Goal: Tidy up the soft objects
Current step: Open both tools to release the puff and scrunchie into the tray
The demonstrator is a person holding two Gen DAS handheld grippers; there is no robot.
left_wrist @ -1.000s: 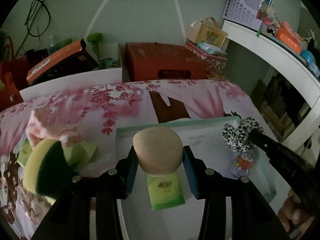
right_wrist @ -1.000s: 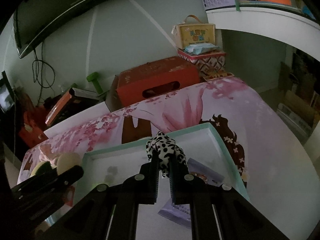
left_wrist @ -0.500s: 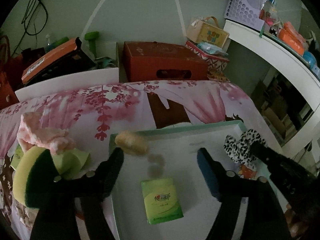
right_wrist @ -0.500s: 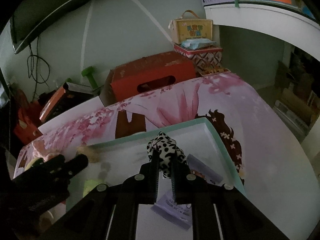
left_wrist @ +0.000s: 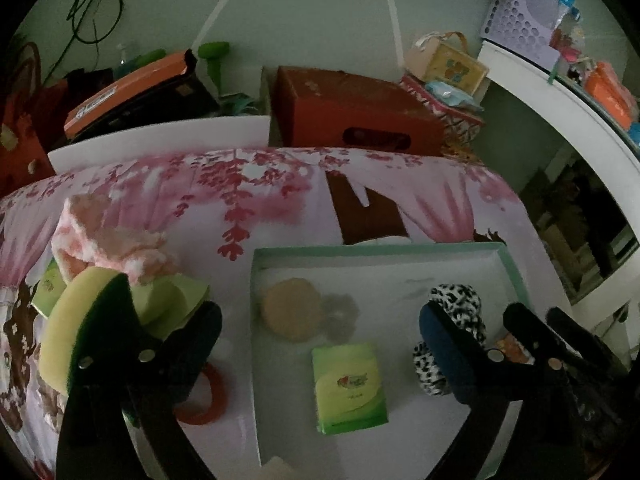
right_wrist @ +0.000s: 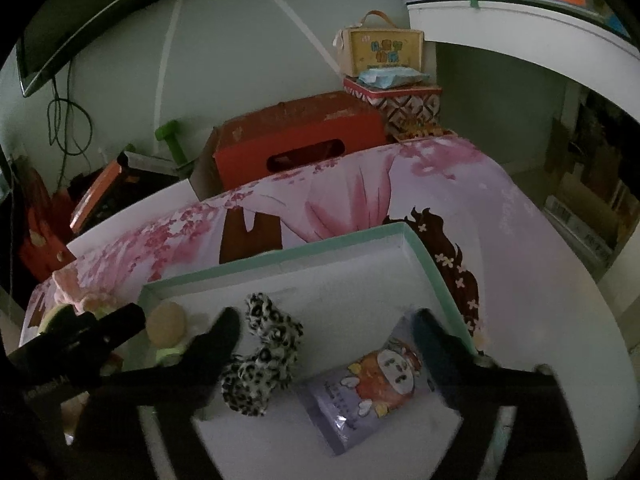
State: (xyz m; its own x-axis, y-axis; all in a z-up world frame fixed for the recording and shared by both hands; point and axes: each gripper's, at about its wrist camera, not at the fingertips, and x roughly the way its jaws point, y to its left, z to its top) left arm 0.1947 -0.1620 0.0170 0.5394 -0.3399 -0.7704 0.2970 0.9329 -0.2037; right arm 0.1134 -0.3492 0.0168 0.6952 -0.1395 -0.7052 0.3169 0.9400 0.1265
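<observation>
The left gripper (left_wrist: 320,332) has just been opening and its jaws stand wide apart over the near left part of the shallow mint-rimmed tray (left_wrist: 376,251), with nothing pressed between them; the round tan sponge puff (left_wrist: 291,309) lies flat on the tray floor between the fingers, free of both. Just nearer than the puff lies a green tissue pack (left_wrist: 350,388). The right gripper (right_wrist: 324,328) has also just been opening, its jaws spread wide, and the leopard-print scrunchie (right_wrist: 260,354) lies loose on the tray floor beside its left finger, not clamped. Next to the scrunchie, toward the tray's right wall, rests a lilac snack packet (right_wrist: 368,388). The tray sits on a bed (right_wrist: 520,248) covered in a pink floral sheet. Off the tray's left edge, on the bed, lie a yellow-and-green sponge (left_wrist: 80,328), a pink fluffy cloth (left_wrist: 108,240) and a red ring (left_wrist: 208,396).
</observation>
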